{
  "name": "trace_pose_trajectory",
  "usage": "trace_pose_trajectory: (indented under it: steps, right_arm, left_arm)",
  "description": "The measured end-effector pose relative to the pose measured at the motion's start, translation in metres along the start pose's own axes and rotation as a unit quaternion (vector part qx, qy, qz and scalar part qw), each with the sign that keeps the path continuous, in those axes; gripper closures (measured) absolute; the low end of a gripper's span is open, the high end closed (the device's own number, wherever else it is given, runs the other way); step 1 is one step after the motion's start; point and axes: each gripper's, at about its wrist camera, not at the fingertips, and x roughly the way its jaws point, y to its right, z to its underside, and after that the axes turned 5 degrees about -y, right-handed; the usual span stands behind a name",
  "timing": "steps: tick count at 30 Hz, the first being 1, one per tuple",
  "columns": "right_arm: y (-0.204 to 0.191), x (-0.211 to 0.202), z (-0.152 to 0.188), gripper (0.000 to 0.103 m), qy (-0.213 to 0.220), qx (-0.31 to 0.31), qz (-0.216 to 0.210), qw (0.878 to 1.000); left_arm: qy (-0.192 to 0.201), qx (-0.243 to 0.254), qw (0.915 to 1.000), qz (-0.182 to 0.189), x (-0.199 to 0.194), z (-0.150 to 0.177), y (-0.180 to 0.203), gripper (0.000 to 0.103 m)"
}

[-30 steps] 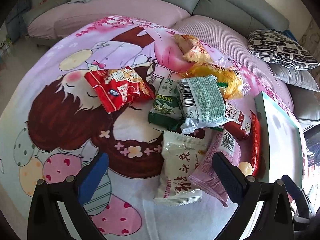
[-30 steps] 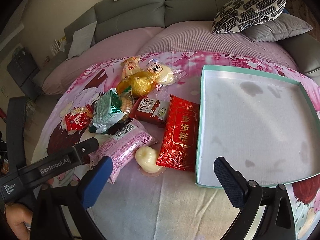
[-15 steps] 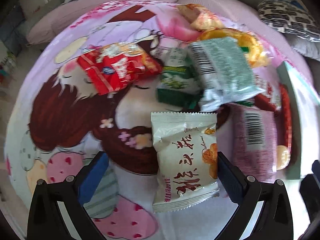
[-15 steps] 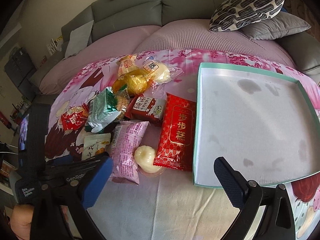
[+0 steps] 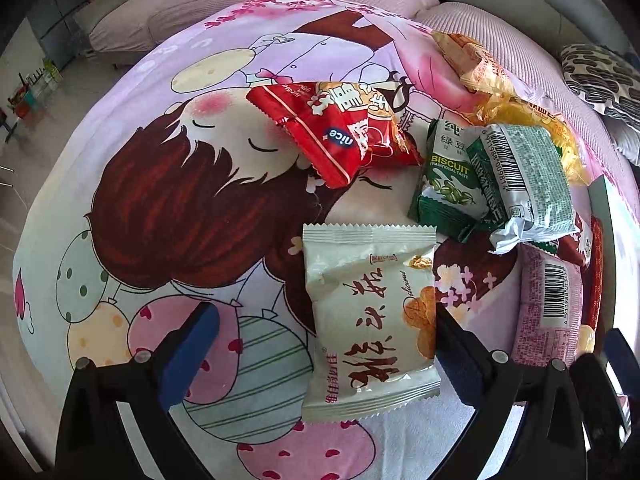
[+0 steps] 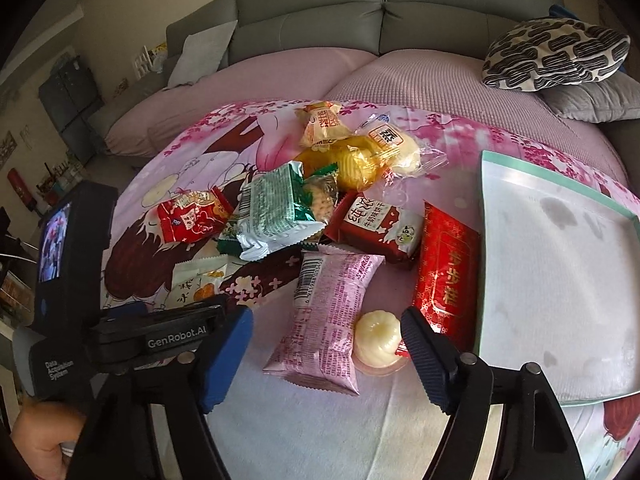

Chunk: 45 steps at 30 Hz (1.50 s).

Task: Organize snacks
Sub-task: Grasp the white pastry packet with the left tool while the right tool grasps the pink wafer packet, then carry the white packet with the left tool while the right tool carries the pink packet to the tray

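**Both tools closing in, tray waiting bare**

The right tool (image 6: 326,354), jaws just narrowing but gripping nothing, is straddling the pink packet (image 6: 326,316) and pale jelly cup (image 6: 377,345). The left tool (image 5: 326,354) is gaping around the cream packet (image 5: 368,316), unpressed. Every snack is lying on the bedspread (image 5: 160,200); the tray (image 6: 560,280) is holding none.

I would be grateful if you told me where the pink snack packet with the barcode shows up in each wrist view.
Left wrist: the pink snack packet lies at the right edge, right of the cream packet.
Right wrist: it lies at lower centre, between the open fingers, beside the pale round sweet.
Shared landmark: the silver-green biscuit packet.
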Motion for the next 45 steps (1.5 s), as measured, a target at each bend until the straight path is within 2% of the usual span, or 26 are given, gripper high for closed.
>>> trace_pose_trajectory:
  steps: [6, 13, 20, 24, 30, 32, 36, 45]
  right_arm:
    - [-0.006, 0.010, -0.002, 0.027, -0.008, -0.010, 0.027, 1.000]
    - [-0.013, 0.010, -0.003, 0.032, -0.006, -0.016, 0.020, 1.000]
    - [-0.015, 0.017, -0.003, 0.050, -0.016, -0.011, 0.004, 1.000]
    - [-0.010, 0.025, -0.005, 0.053, -0.027, 0.000, 0.003, 1.000]
    - [-0.013, 0.030, -0.006, 0.060, -0.026, -0.012, 0.025, 0.999]
    - [-0.014, 0.031, -0.005, 0.063, -0.026, -0.015, 0.031, 0.999]
    - [-0.011, 0.028, -0.005, 0.067, -0.026, -0.006, 0.025, 0.999]
    - [-0.002, 0.017, -0.006, 0.073, -0.018, 0.016, 0.009, 1.000]
  left_arm:
    - [0.001, 0.006, 1.0000, -0.001, 0.000, 0.001, 0.000, 0.006]
    - [0.002, 0.008, 1.0000, -0.004, -0.004, 0.000, 0.003, 0.009]
    - [0.004, 0.008, 0.9999, -0.006, 0.001, -0.002, 0.006, 0.010]
    - [0.004, 0.007, 0.9999, -0.007, 0.000, -0.001, 0.006, 0.011]
    - [0.005, 0.016, 0.9997, -0.015, 0.000, -0.001, 0.009, 0.014]
    - [0.007, 0.021, 0.9997, -0.011, -0.002, 0.000, 0.012, 0.022]
    - [0.017, 0.024, 0.9996, 0.002, -0.009, 0.000, 0.016, 0.049]
    - [0.025, 0.020, 0.9990, 0.032, -0.022, 0.002, 0.015, 0.050]
